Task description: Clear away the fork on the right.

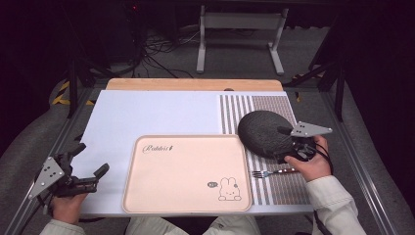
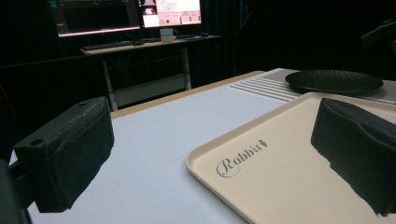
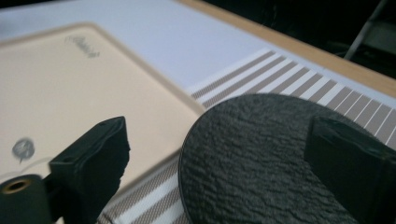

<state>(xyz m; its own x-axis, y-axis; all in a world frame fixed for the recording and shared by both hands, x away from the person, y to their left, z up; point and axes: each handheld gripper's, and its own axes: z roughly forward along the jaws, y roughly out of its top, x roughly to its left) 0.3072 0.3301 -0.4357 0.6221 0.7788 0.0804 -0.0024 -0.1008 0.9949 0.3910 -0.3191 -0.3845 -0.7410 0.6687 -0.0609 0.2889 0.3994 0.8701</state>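
Right hand-held gripper at the dark plate, left one waiting

Near the bench edge, the left hand-held gripper (image 1: 90,178) waits at 8 o'clock with jaws wide and empty; one fork (image 1: 272,172) lies at 4 o'clock beside the one beige tray (image 1: 186,172). The right hand-held gripper (image 1: 288,144) stands wide around the near rim of the one dark plate (image 1: 264,132) at 2 o'clock on the one striped mat (image 1: 240,105); the pads do not press yet. I think it should take the rim deeply and keep the plate level.
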